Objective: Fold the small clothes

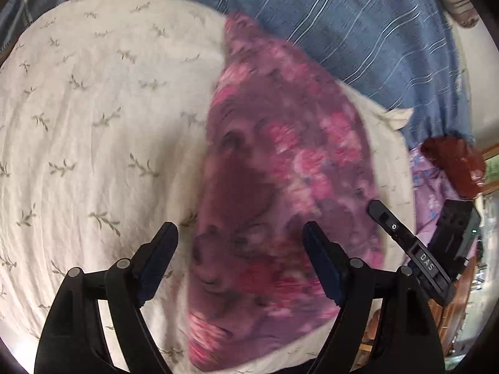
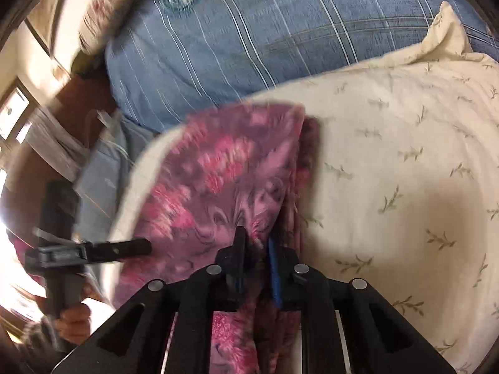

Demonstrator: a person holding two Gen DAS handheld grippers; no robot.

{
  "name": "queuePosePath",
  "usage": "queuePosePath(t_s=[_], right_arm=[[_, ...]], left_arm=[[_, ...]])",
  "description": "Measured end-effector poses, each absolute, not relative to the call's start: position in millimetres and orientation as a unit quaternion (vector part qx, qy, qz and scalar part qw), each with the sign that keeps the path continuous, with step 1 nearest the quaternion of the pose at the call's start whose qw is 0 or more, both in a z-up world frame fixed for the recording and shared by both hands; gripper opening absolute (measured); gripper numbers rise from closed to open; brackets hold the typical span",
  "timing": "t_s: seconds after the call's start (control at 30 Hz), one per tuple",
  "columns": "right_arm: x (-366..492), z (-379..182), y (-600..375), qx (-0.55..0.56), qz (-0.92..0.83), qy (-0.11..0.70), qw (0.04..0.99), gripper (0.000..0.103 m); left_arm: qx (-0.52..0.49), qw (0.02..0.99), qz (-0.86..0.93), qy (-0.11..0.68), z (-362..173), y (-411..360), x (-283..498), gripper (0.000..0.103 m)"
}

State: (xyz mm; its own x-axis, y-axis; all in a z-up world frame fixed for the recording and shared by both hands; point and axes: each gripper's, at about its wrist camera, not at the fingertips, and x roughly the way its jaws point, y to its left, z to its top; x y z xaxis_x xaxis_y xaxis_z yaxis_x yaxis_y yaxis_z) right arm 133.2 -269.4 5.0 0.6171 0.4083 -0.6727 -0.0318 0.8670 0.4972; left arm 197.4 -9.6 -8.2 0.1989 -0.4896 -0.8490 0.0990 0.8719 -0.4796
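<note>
A pink and purple floral garment (image 1: pixel 280 187) hangs, blurred by motion, over a cream sheet with a leaf print (image 1: pixel 93 124). My left gripper (image 1: pixel 240 233) is open, its fingers either side of the cloth's lower part, not closed on it. My right gripper (image 2: pixel 255 243) is shut on a bunched fold of the same garment (image 2: pixel 218 171) and holds it up. The right gripper also shows in the left wrist view (image 1: pixel 402 237) at the cloth's right edge. The left gripper shows in the right wrist view (image 2: pixel 93 251) at the left, beside the cloth.
A blue striped bedcover (image 1: pixel 358 31) lies behind the cream sheet (image 2: pixel 405 155) and also shows in the right wrist view (image 2: pixel 249 31). A dark red object (image 1: pixel 455 165) and lilac cloth (image 1: pixel 427 187) sit at the right. Wooden furniture is at the lower right.
</note>
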Motion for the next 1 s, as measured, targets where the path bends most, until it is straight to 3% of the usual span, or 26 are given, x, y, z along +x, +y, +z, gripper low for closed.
queuePosePath(t_s=[0.07, 0.13, 0.3, 0.33, 0.37, 0.53, 0.67, 0.73, 0.9, 0.97, 1.0], right_arm=[[135, 18, -286, 0.25, 0.125, 0.396, 0.875, 0.042], [150, 23, -299, 0.281, 0.113, 0.384, 0.872, 0.051], [209, 6, -285, 0.261, 0.09, 0.421, 0.864, 0.052], [216, 0, -283, 0.257, 0.089, 0.429, 0.861, 0.043], [223, -4, -279, 0.254, 0.099, 0.438, 0.857, 0.007], [213, 21, -289, 0.226, 0.103, 0.378, 0.892, 0.005], [229, -24, -304, 0.231, 0.059, 0.446, 0.863, 0.004], [225, -21, -299, 0.217, 0.054, 0.441, 0.869, 0.005], [190, 3, -312, 0.263, 0.076, 0.432, 0.859, 0.022], [162, 10, -310, 0.274, 0.096, 0.427, 0.856, 0.049], [141, 12, -310, 0.28, 0.106, 0.424, 0.855, 0.054]], left_arm=[[-0.163, 0.775, -0.19, 0.58, 8, -2, 209, 0.082], [-0.154, 0.786, -0.181, 0.571, 16, -5, 233, 0.082], [-0.155, 0.765, -0.161, 0.604, -9, -22, 290, 0.082], [-0.159, 0.758, -0.157, 0.613, -17, -26, 298, 0.081], [-0.164, 0.753, -0.156, 0.618, -21, -29, 300, 0.08], [-0.165, 0.779, -0.173, 0.58, -8, -52, 303, 0.079], [-0.147, 0.756, -0.153, 0.619, -42, -74, 322, 0.079], [-0.135, 0.763, -0.165, 0.611, -34, -73, 319, 0.079], [-0.124, 0.771, -0.191, 0.594, -3, -47, 288, 0.08], [-0.116, 0.775, -0.203, 0.588, 3, -23, 258, 0.081], [-0.119, 0.771, -0.211, 0.589, 3, -12, 244, 0.081]])
